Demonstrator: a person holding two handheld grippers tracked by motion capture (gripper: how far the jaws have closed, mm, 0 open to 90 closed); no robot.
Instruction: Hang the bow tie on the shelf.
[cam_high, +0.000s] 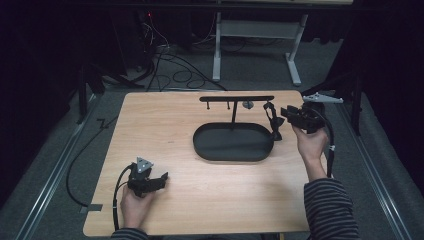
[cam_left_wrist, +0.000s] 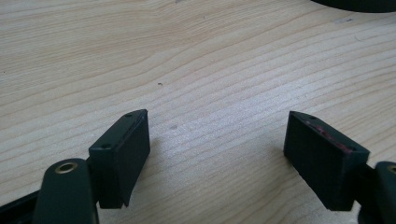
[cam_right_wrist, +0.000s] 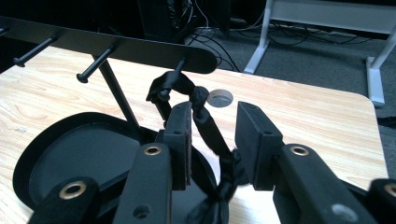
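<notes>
A black twisted fabric loop (cam_right_wrist: 205, 116) hangs from the end peg of a black metal rack (cam_right_wrist: 116, 46), draping down past the rim of the black oval tray (cam_high: 232, 142) that forms the rack's base, toward the table's far right corner. The right gripper (cam_right_wrist: 212, 135) sits around the loop with its jaws parted; one pad lies close against the fabric, the other stands clear, so nothing is clamped. The rack's other pegs stick out bare along the bar. The left gripper (cam_left_wrist: 217, 149) rests low over the light wooden table (cam_high: 200, 200) near its near left corner, jaws wide apart with nothing but bare wood between them.
</notes>
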